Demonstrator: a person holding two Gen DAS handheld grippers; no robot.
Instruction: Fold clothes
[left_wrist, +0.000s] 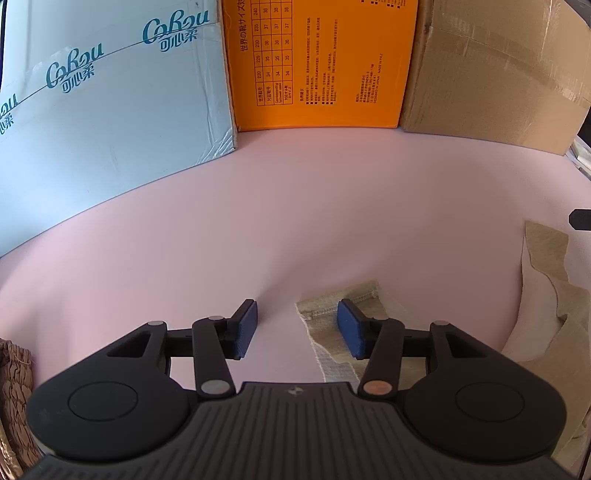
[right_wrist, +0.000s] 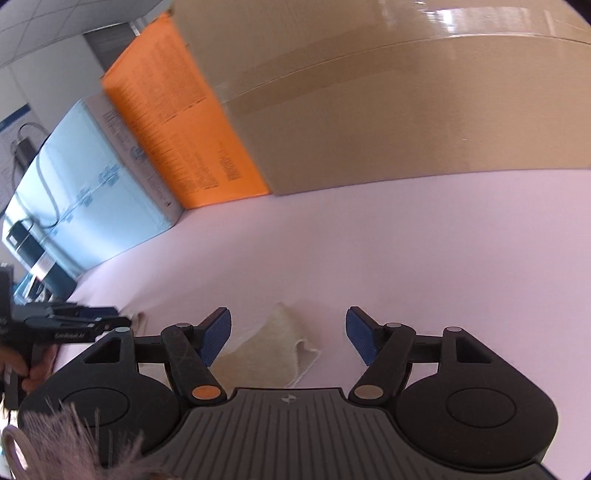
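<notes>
We tilt both claws downward over the pink table, jaws apart: left gripper beside the beige garment's hem at one o'clock, right gripper above its corner.

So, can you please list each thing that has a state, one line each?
Left gripper: jaws open, nothing pressed between them.
Right gripper: jaws open, holding nothing.
Beige garment: lying loose and crumpled on the pink table, not yet folded.
Brown cardboard box: taped shut.
</notes>
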